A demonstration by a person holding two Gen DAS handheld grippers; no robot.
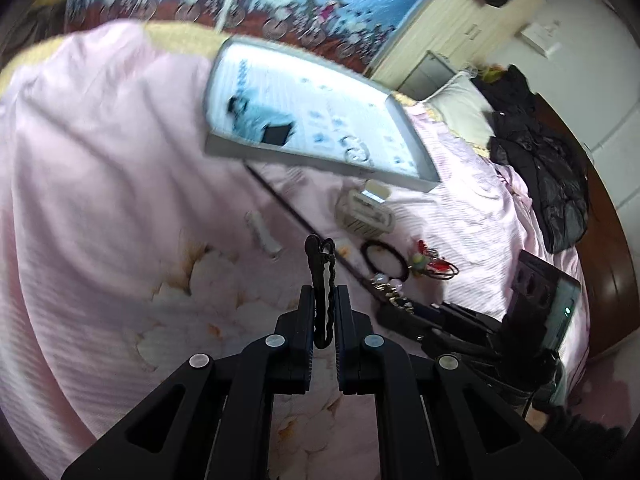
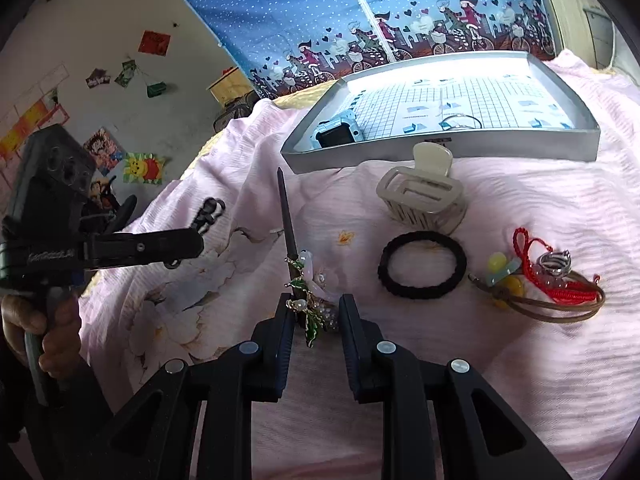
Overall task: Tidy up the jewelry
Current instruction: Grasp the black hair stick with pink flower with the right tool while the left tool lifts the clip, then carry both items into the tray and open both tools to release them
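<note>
A bed is covered by a pink floral quilt (image 2: 500,360), backed by a blue curtain (image 2: 304,12) printed with cyclists and a wall hung with posters. A grey tray (image 2: 440,146) is set on the quilt, holding a wristwatch (image 2: 336,132) and a ring. Near it are laid a beige claw clip (image 2: 424,194), a black hair tie (image 2: 422,264) and red cord bracelets (image 2: 556,284). A black hair clip (image 1: 323,292) is pinched by the left gripper (image 1: 323,308). The right gripper (image 2: 316,316) is spread around an ornate hairpin (image 2: 298,280).

pink bedspread (image 2: 520,208), blue patterned curtain (image 2: 304,12), stickered white wall (image 2: 120,12).
</note>
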